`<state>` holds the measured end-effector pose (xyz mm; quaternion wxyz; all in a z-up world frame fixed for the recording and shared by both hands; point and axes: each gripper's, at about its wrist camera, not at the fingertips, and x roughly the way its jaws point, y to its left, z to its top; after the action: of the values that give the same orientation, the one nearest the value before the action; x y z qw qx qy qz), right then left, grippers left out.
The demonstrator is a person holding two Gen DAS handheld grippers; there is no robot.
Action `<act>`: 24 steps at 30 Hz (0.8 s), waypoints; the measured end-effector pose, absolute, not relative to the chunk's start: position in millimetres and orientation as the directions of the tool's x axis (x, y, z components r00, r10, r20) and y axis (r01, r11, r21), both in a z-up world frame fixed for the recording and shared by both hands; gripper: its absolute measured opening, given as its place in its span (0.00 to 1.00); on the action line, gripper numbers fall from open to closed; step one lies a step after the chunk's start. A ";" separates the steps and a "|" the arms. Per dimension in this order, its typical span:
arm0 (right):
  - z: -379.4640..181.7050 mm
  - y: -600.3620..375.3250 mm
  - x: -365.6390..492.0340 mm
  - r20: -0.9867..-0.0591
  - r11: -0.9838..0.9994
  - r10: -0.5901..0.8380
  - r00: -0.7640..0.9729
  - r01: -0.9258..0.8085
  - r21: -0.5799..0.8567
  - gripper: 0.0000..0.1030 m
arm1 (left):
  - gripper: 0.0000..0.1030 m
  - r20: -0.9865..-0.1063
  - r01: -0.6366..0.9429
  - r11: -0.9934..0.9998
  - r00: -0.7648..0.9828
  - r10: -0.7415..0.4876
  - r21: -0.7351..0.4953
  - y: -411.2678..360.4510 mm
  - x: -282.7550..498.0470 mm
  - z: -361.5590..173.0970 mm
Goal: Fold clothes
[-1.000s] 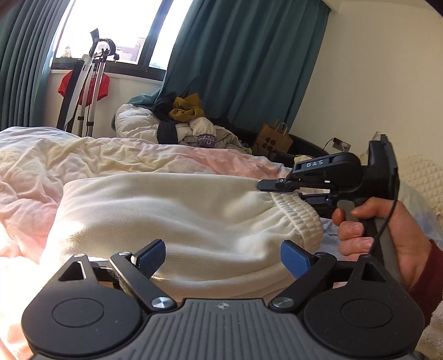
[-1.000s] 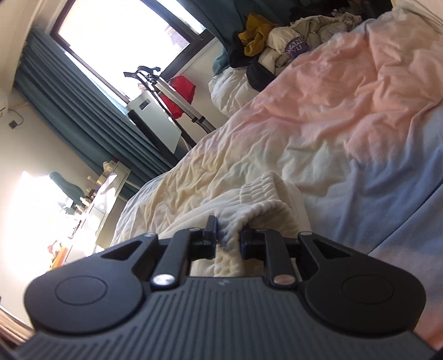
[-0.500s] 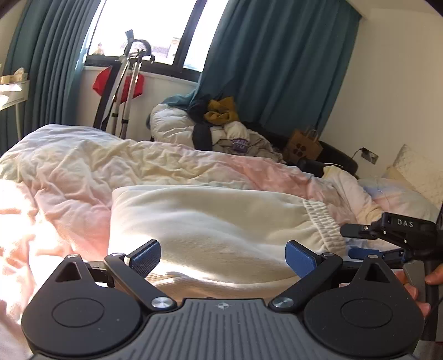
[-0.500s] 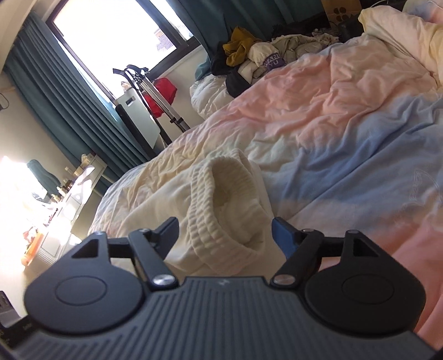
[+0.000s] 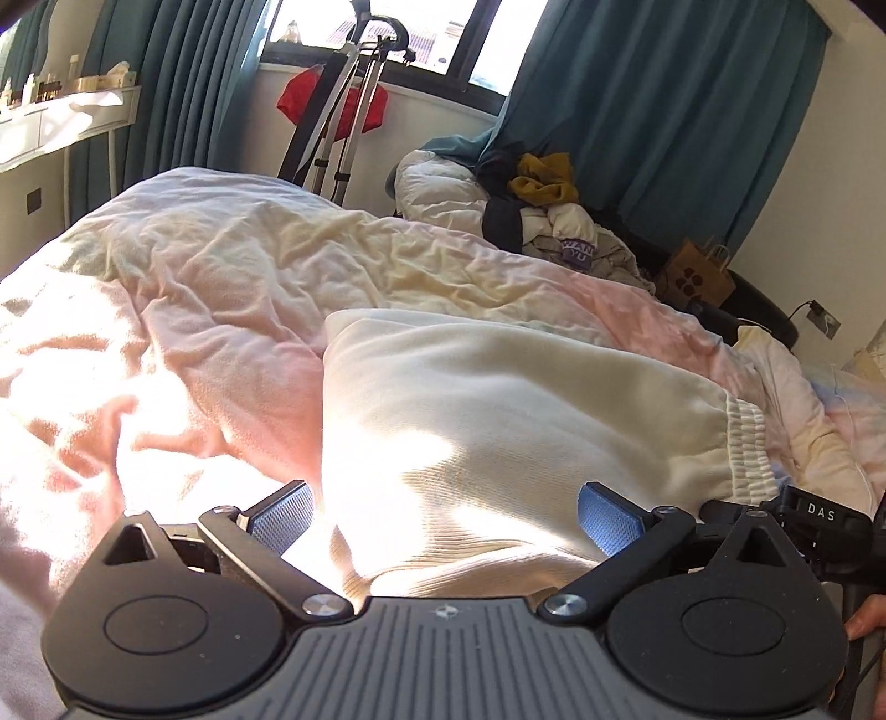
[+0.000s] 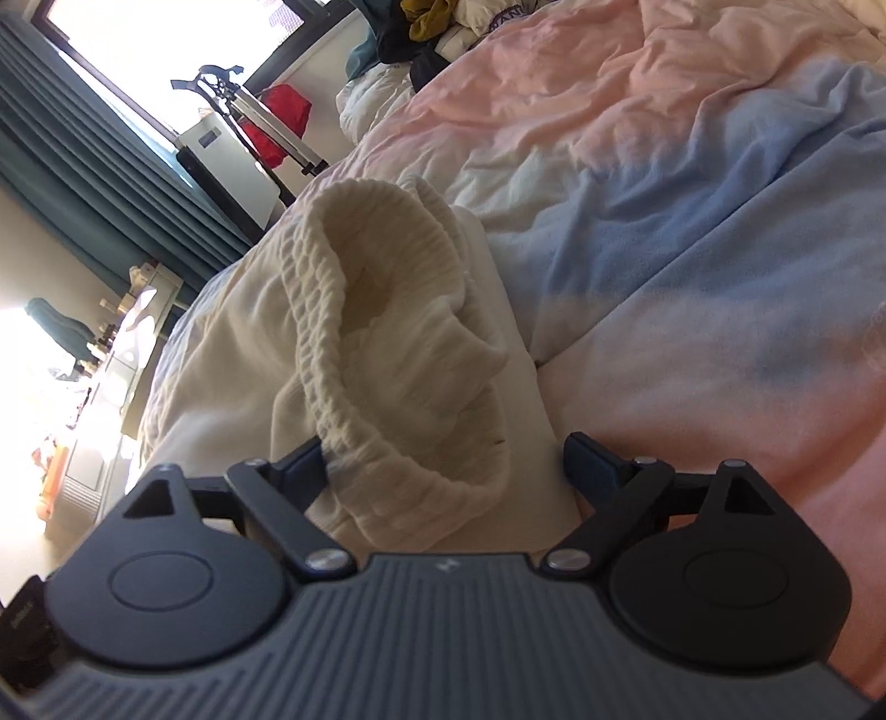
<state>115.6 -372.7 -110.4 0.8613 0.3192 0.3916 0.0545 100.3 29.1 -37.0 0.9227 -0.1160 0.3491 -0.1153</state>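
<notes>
garment: cream sweatpants (image 5: 498,421) lying folded on the bed's pastel duvet (image 5: 221,310)
left tool (image 5: 443,518): jaws wide, just opened further, nothing gripped
right tool (image 6: 443,465): just opened wide, elastic waistband (image 6: 343,310) lying loose between its jaws

— Left camera's riding low over the bed (image 5: 232,288), tilted down, looking past its own tongs (image 5: 446,523) toward the window (image 5: 387,27). Cream garment (image 5: 498,421) right under the lens.

— And the right one's rolled sideways, even closer, staring into the garment's ribbed waistband (image 6: 332,310).

— Both catch that garment, the clothes pile (image 5: 548,221) and the teal curtains (image 5: 653,122).
</notes>
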 end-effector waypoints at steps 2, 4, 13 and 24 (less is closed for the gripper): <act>-117.0 -370.7 121.4 -0.650 0.783 0.364 0.667 0.159 0.602 0.94 | 1.00 -0.630 0.119 0.947 0.721 -0.288 -0.298 30.9 104.4 -41.6; -120.7 -370.4 124.9 -0.645 0.770 0.384 0.661 0.157 0.619 0.97 | 1.00 -0.640 0.112 0.947 0.712 -0.289 -0.302 32.1 108.5 -46.2; -110.9 -383.5 113.6 -0.486 0.626 0.458 0.744 0.118 0.771 0.87 | 0.99 -0.663 0.103 0.924 0.668 -0.338 -0.367 34.1 123.3 -61.0; -92.5 -377.5 106.0 -0.472 0.667 0.408 0.781 0.099 0.739 0.49 | 0.59 -0.653 0.045 0.896 0.669 -0.355 -0.441 36.6 125.9 -62.3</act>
<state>106.0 -377.5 -92.5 0.8558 0.3980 0.3180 0.0903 125.9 36.6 -62.3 0.8917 -0.1983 0.3911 -0.1123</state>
